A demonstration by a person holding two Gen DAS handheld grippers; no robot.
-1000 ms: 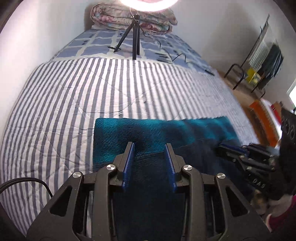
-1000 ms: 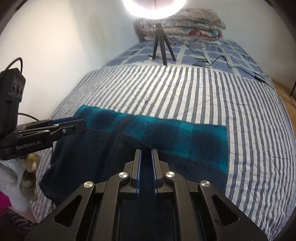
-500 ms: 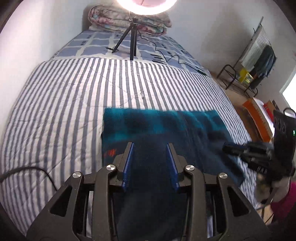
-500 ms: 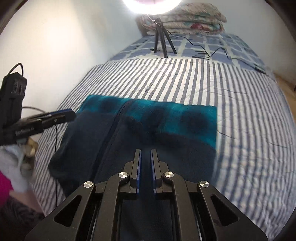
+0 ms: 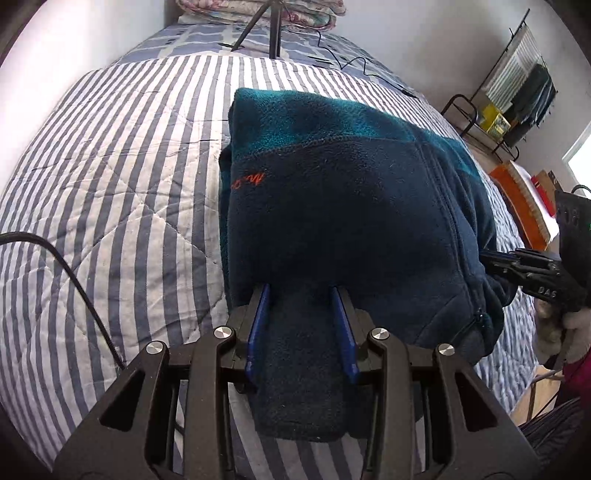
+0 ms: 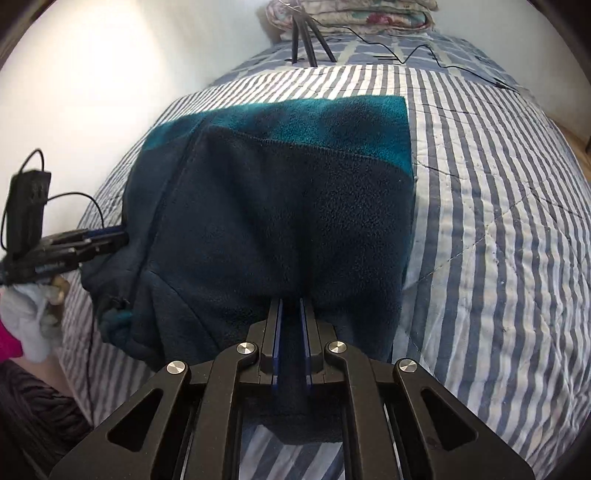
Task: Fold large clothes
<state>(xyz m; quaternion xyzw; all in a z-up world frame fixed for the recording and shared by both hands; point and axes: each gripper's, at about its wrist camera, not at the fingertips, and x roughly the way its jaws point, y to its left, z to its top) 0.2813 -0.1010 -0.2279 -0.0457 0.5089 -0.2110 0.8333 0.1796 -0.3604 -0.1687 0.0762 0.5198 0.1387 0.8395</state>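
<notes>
The fleece jacket (image 5: pixel 343 206), navy with a teal band along its far edge, lies folded on the bed's striped quilt (image 5: pixel 110 177), its near hem lifted off the bedding by both tools. A zipper (image 5: pixel 448 206) runs down the front toward the right side of the left wrist view, and small orange embroidered lettering (image 5: pixel 248 181) sits near the jacket's left edge.

The left tongs (image 5: pixel 301 295) grip a thick bunch of the navy hem: the blue pads (image 5: pixel 258 325) stand fairly wide, with fleece filling the whole gap between them and hanging down below. In the right wrist view the same tool comes in from the left (image 6: pixel 107 236), its tips touching the jacket's side edge.

The right tongs (image 6: pixel 291 310) are clamped on the hem too, the blue pads (image 6: pixel 277 343) nearly together with a thin fold of navy fabric pinched between them. From the left wrist view this tool (image 5: pixel 495 258) shows at the far right, its tips at the jacket's edge just beside the zipper's lower end.

At the head of the bed a black tripod (image 6: pixel 303 33) stands on a checked blue cover (image 6: pixel 424 48), in front of a stack of folded floral bedding (image 6: pixel 354 14). Black cables (image 6: pixel 424 55) trail across the cover. A metal rack (image 5: pixel 517 85) with hanging clothes stands by the wall beyond the bed.
</notes>
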